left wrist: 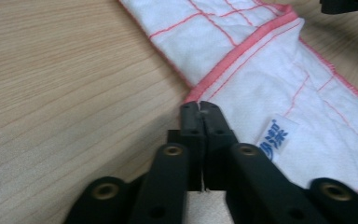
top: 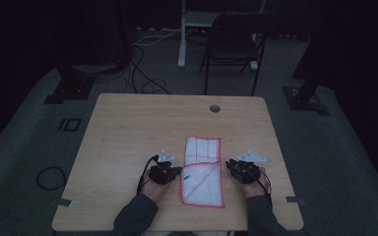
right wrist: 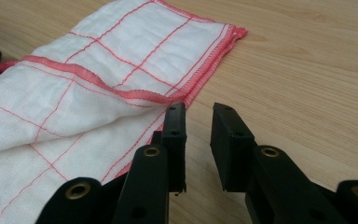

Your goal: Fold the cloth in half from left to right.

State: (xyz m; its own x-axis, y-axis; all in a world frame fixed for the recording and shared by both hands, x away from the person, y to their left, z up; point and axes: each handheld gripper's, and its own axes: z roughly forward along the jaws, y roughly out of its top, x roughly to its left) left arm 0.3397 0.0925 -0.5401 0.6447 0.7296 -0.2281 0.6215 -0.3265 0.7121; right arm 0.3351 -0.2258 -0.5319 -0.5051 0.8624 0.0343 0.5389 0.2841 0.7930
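Note:
A white cloth (top: 204,169) with red grid lines and a pink hem lies folded on the wooden table (top: 138,128), long side running away from me. My left gripper (top: 178,171) is at the cloth's left edge. In the left gripper view its jaws are pressed together, shut on the pink hem (left wrist: 228,60) where the fold meets the edge, next to a small blue-printed label (left wrist: 276,136). My right gripper (top: 228,165) sits at the cloth's right edge. Its jaws (right wrist: 198,114) stand apart over bare wood, the left one touching the hem (right wrist: 200,81).
A round cable hole (top: 215,108) sits near the table's far edge. Behind the table stand a dark folding chair (top: 236,42) and a white post (top: 182,34), with cables (top: 142,73) on the floor. Dark stand bases (top: 74,86) flank the table.

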